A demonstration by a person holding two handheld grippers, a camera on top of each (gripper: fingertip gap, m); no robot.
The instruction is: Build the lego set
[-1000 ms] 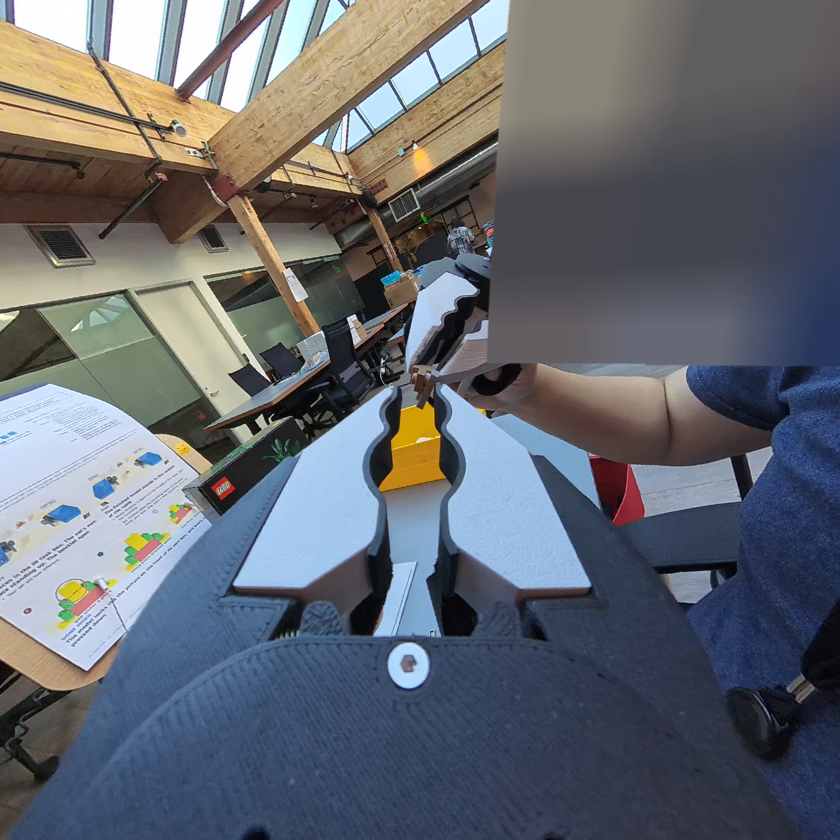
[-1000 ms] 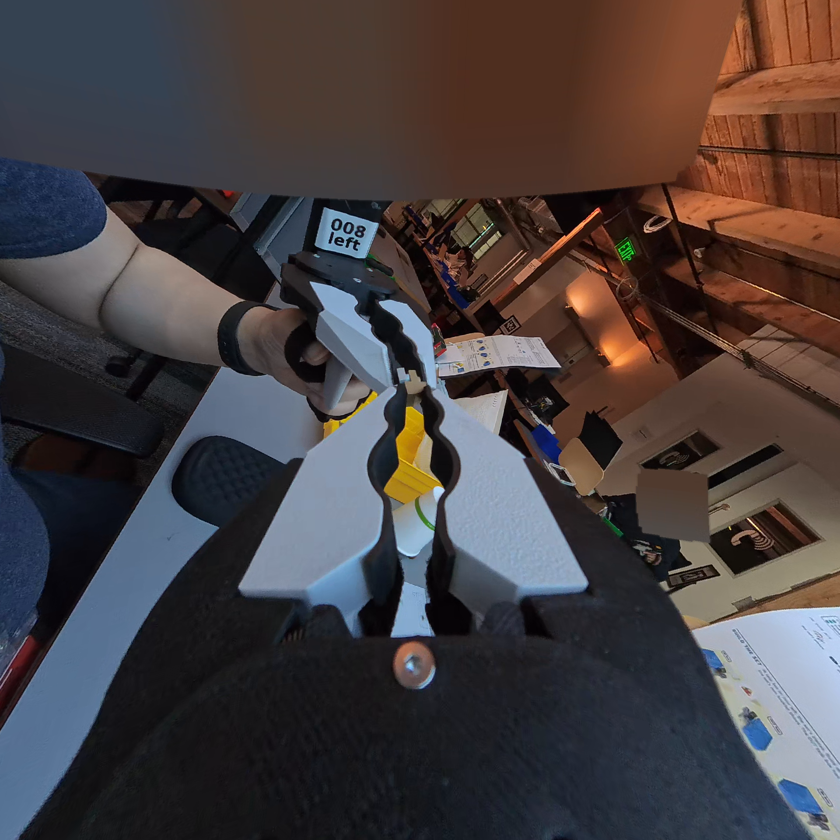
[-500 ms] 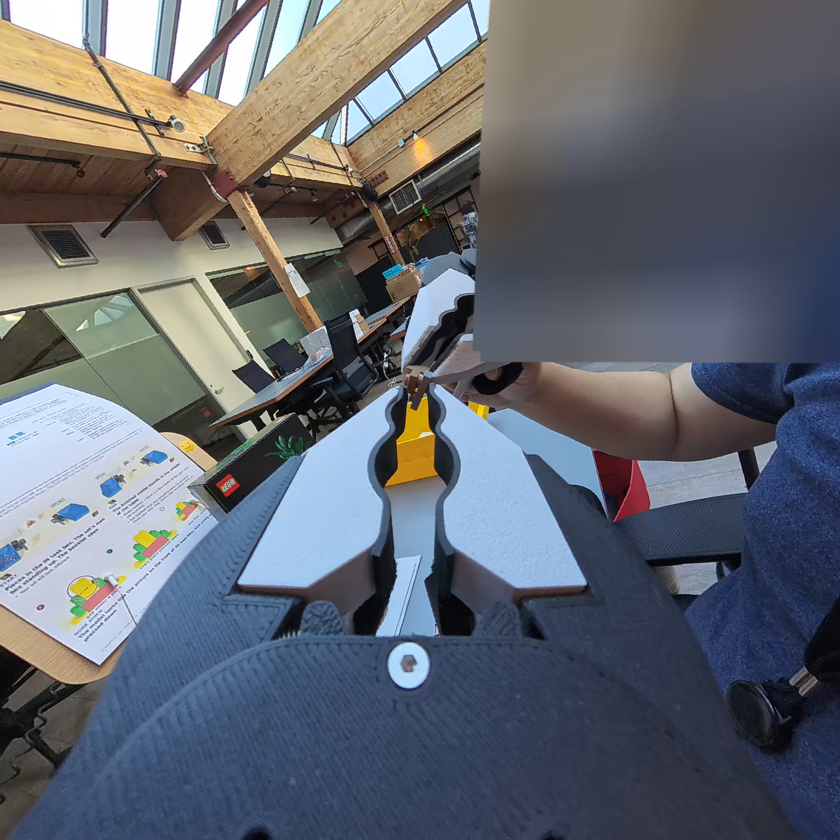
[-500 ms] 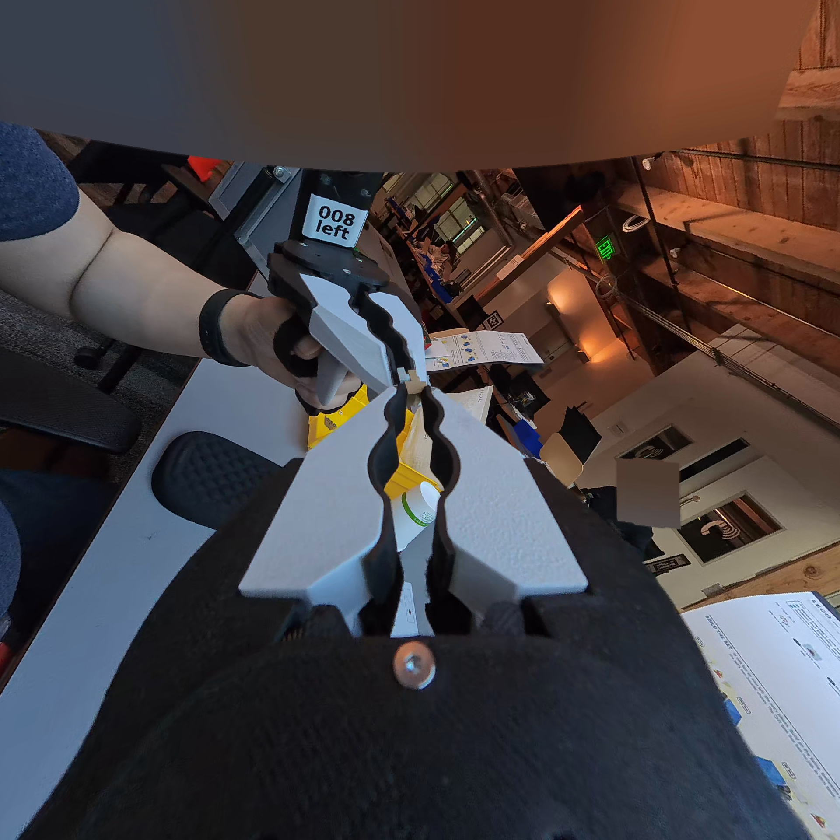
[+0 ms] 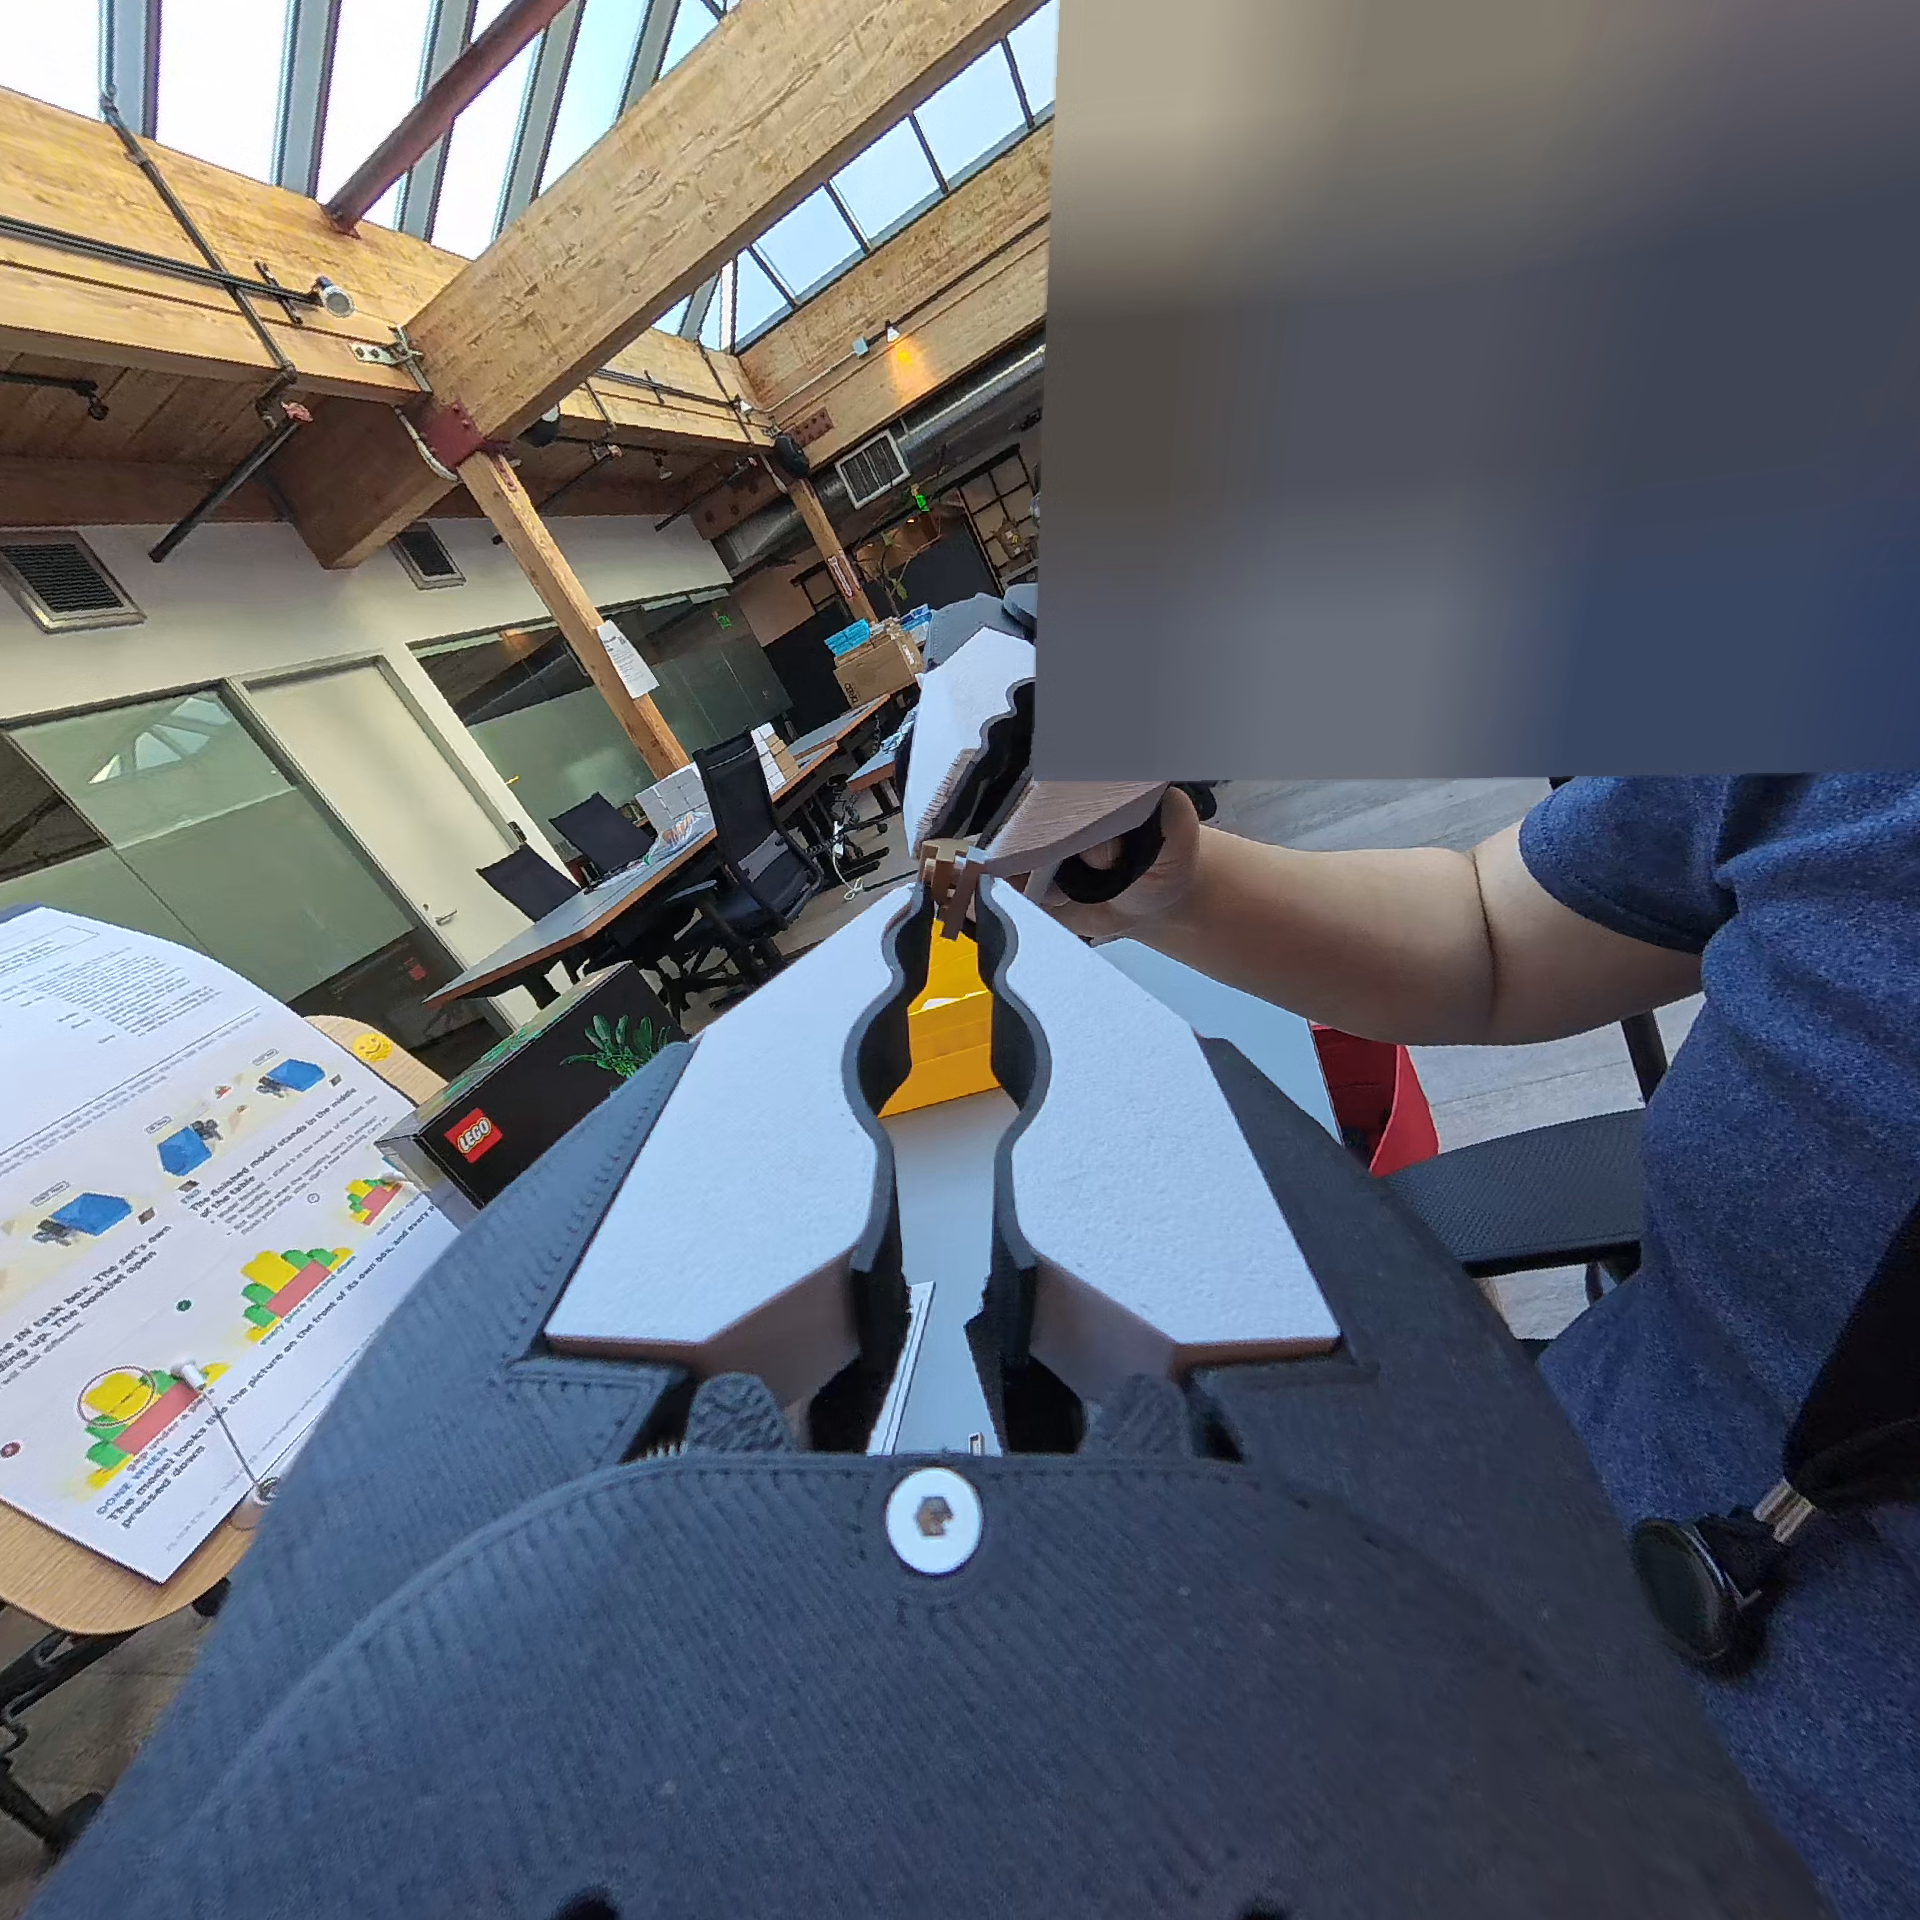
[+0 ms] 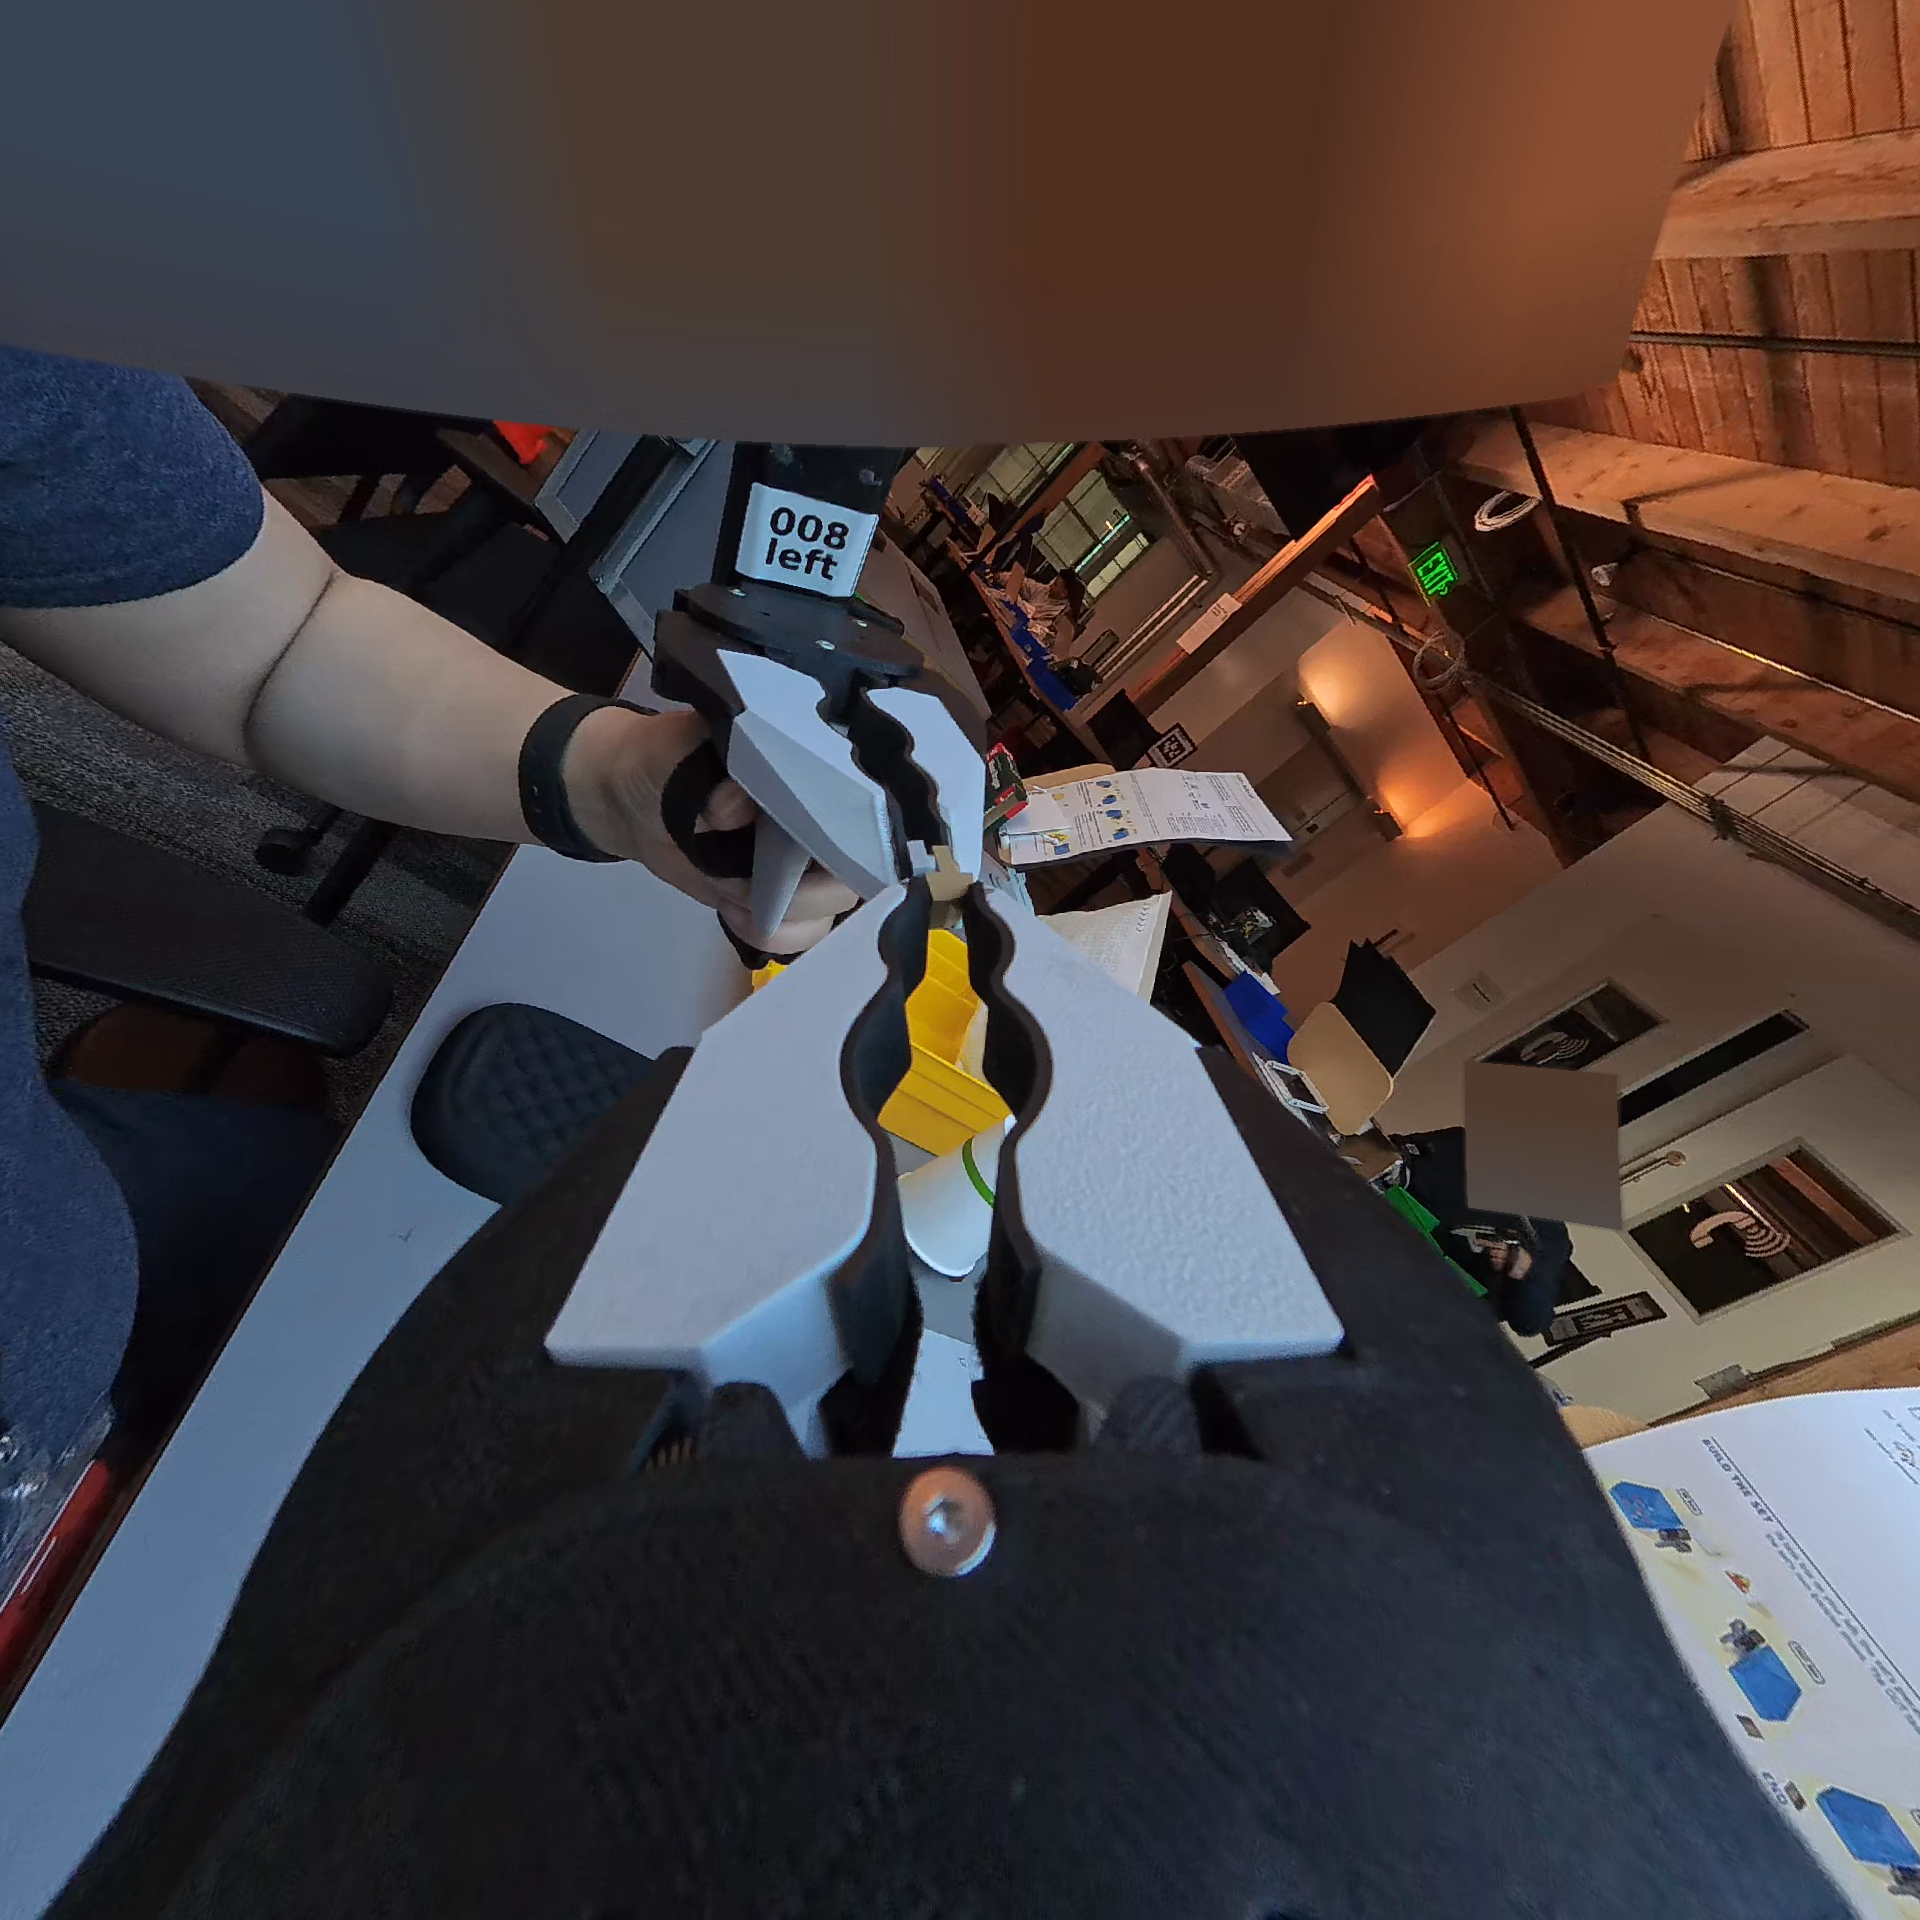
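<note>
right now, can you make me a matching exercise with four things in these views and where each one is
Things:
1. tan piece
2. yellow bin
3. black box
4. paper cup

Places:
A. on its side on the table, seen between the right claw's fingers
B. pinched where the tips of the left claw and right claw meet
C. beside the instruction sheet, left of the left claw
D. on the table just beyond the left claw's tips

Pairs: 1-B, 2-D, 3-C, 4-A
</note>
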